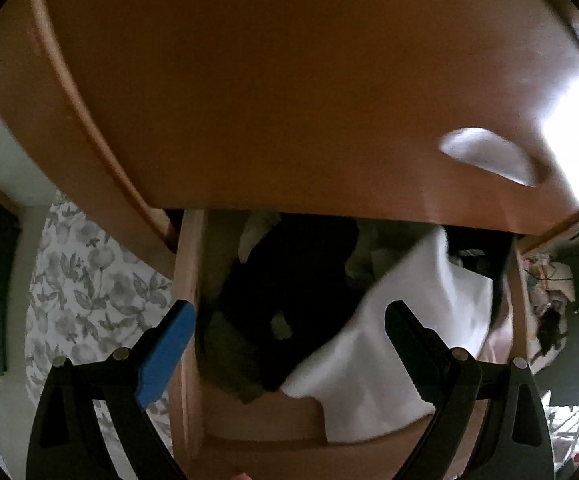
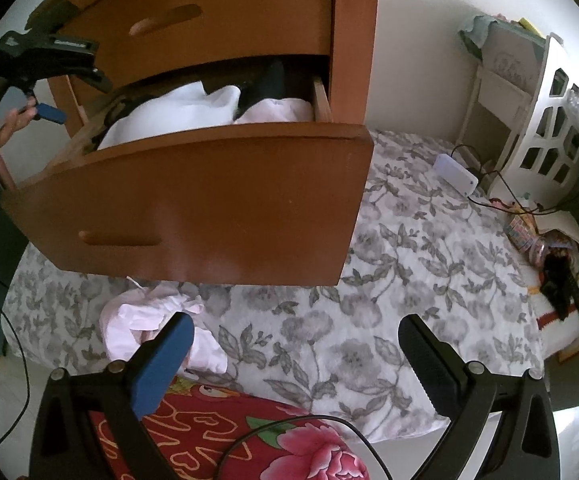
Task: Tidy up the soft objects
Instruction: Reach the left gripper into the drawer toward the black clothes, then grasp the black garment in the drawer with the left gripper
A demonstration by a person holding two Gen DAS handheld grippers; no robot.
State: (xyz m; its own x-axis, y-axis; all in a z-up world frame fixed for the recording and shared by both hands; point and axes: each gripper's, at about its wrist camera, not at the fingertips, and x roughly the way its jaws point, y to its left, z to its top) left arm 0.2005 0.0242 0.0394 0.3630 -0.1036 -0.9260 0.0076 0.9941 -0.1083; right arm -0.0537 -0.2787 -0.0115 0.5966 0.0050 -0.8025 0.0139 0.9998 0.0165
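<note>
An open wooden drawer (image 2: pixel 193 200) of a brown chest holds clothes: a white garment (image 1: pixel 409 320), black cloth (image 1: pixel 289 280) and olive cloth (image 1: pixel 229 360). In the right wrist view the white garment (image 2: pixel 177 116) and a pale pink one (image 2: pixel 277 110) show in the drawer. My left gripper (image 1: pixel 291 318) is open and empty just above the drawer; it also shows at the drawer's left end in the right wrist view (image 2: pixel 55 114). A pink garment (image 2: pixel 145 328) lies on the floral bedspread below the drawer. My right gripper (image 2: pixel 295 334) is open and empty, right of that garment.
The closed drawer front above (image 1: pixel 289 80) hangs close over the open one. A floral bedspread (image 2: pixel 409 260) covers the bed. A red flowered blanket (image 2: pixel 249 440) with a black cable lies near. A white shelf (image 2: pixel 549 120), a white box (image 2: pixel 455 174) and clutter sit at the right.
</note>
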